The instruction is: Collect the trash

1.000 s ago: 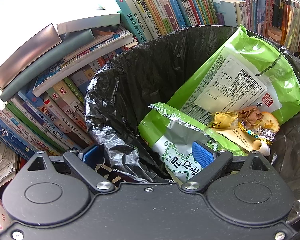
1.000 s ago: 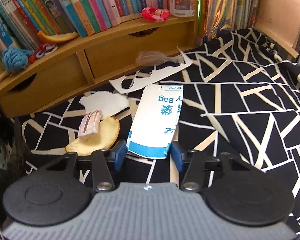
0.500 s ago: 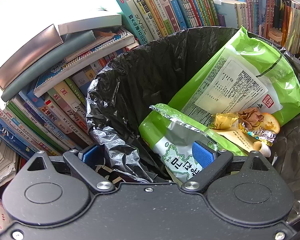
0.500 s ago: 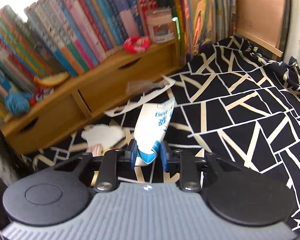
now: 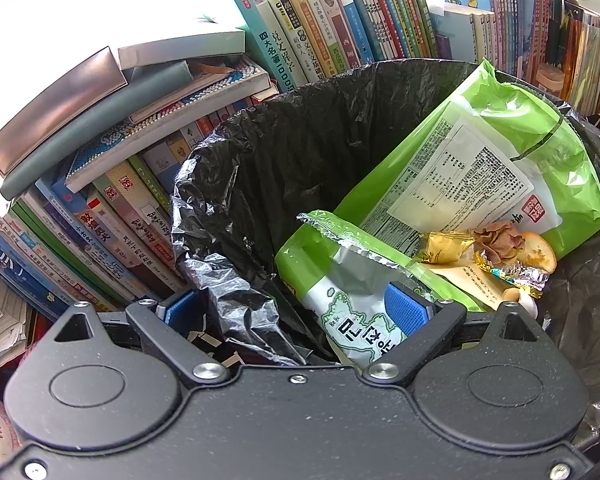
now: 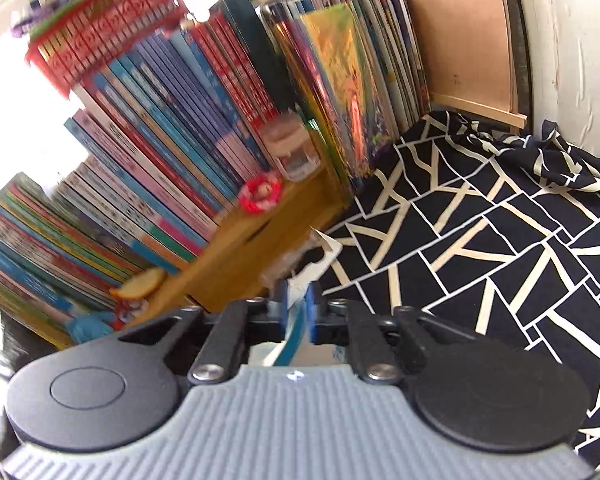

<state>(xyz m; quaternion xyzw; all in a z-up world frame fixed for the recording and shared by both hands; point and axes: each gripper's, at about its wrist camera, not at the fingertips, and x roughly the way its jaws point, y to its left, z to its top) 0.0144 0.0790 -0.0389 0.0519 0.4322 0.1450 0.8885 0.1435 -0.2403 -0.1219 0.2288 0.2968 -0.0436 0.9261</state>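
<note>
Paper bag [image 6: 296, 320] now off the patterned cloth [image 6: 480, 248], pinched between closing right gripper [image 6: 297, 312] jaws. Left gripper [image 5: 296, 312] unchanged, wide across the bin liner [image 5: 236, 304] rim.

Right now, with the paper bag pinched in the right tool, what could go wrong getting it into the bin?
1. The right tool is closing on only an edge of the white-and-blue paper bag; it may slip or tear.
2. The green snack bags fill the bin liner; the bag could perch on top.

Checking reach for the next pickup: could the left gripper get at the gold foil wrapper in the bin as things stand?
Probably yes: the left gripper has open jaws straddling the bin liner's rim, and the gold wrapper lies uncovered on top.
</note>
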